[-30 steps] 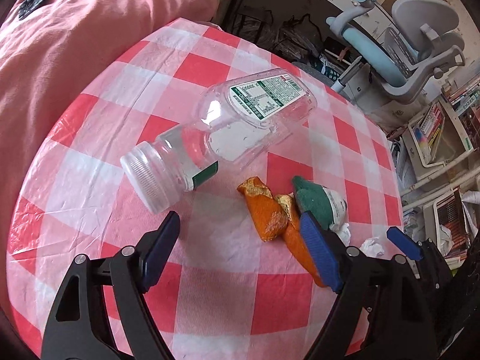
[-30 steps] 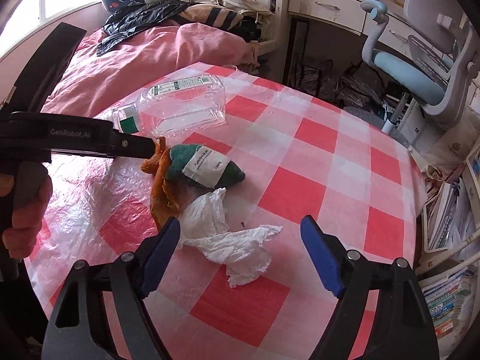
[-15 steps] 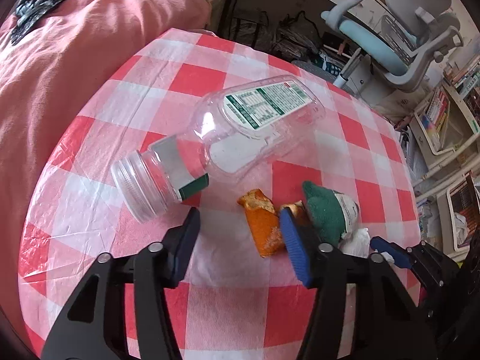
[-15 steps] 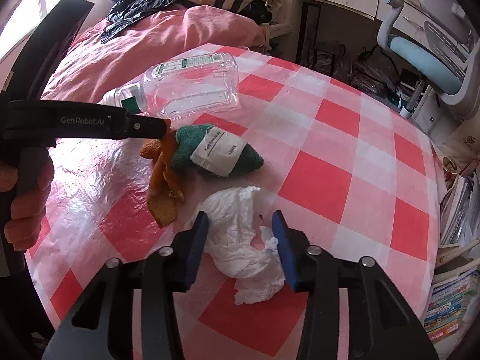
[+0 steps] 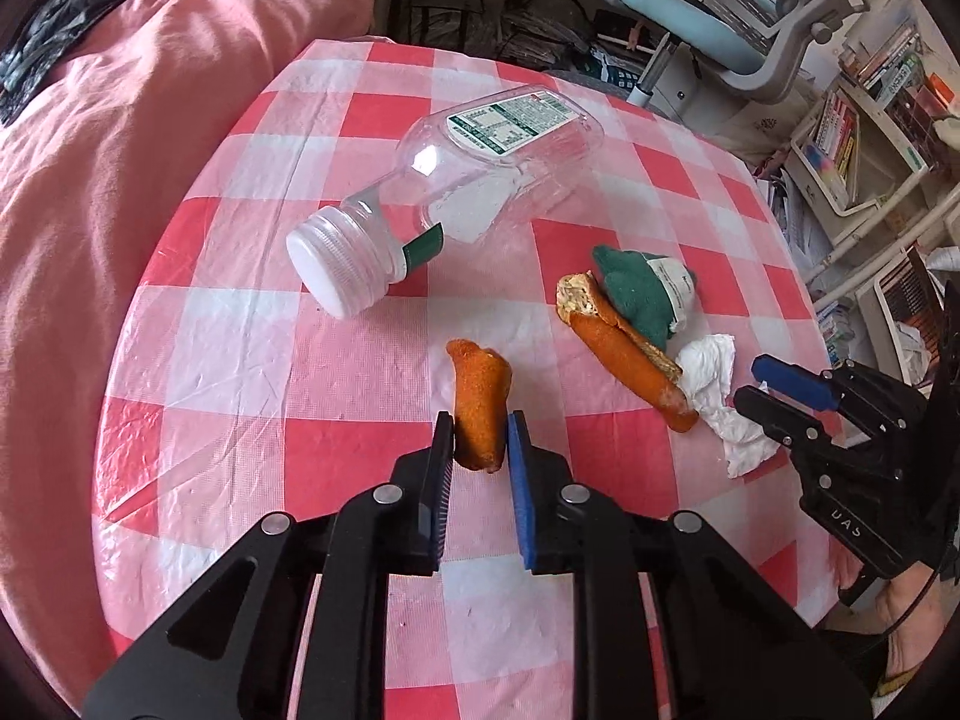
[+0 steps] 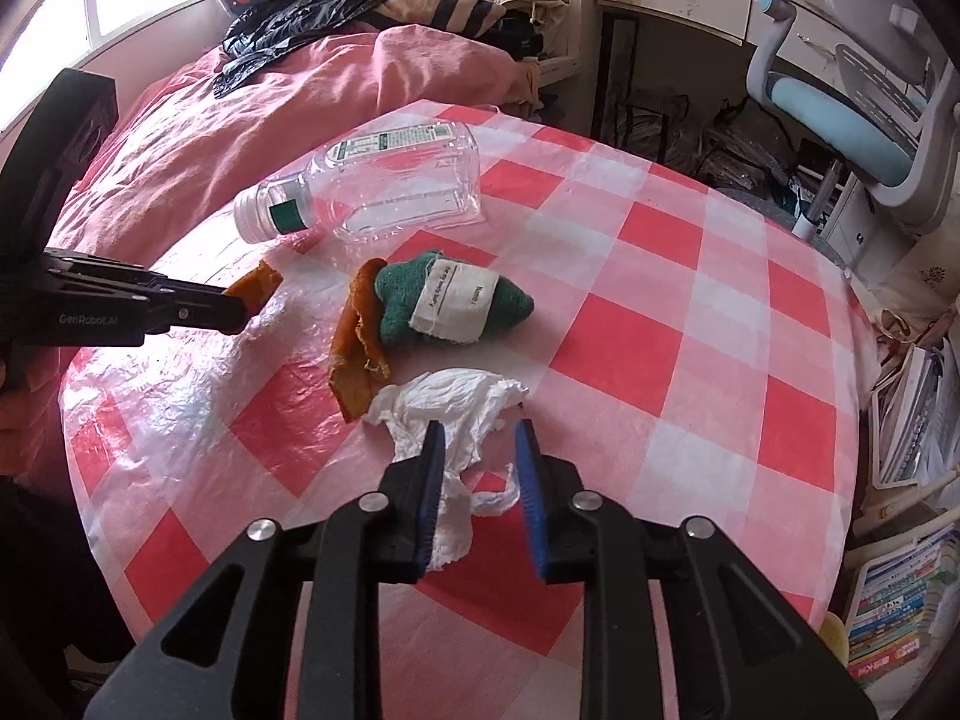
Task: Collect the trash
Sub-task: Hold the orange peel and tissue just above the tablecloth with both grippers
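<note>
My left gripper is shut on a piece of orange peel and holds it just above the checked table; it also shows in the right wrist view. My right gripper is closed around a crumpled white tissue lying on the table, with a narrow gap left between the jaws. A second orange peel lies against a green cloth with a white label. A clear plastic bottle with a white cap lies on its side farther back.
The round table has a red-and-white checked plastic cover. A pink bedspread lies left of the table. An office chair and bookshelves stand to the right, beyond the table's edge.
Both grippers closed. The left one took hold of an orange peel piece and pulled it away from the other peel. The right one closed onto the white tissue.
</note>
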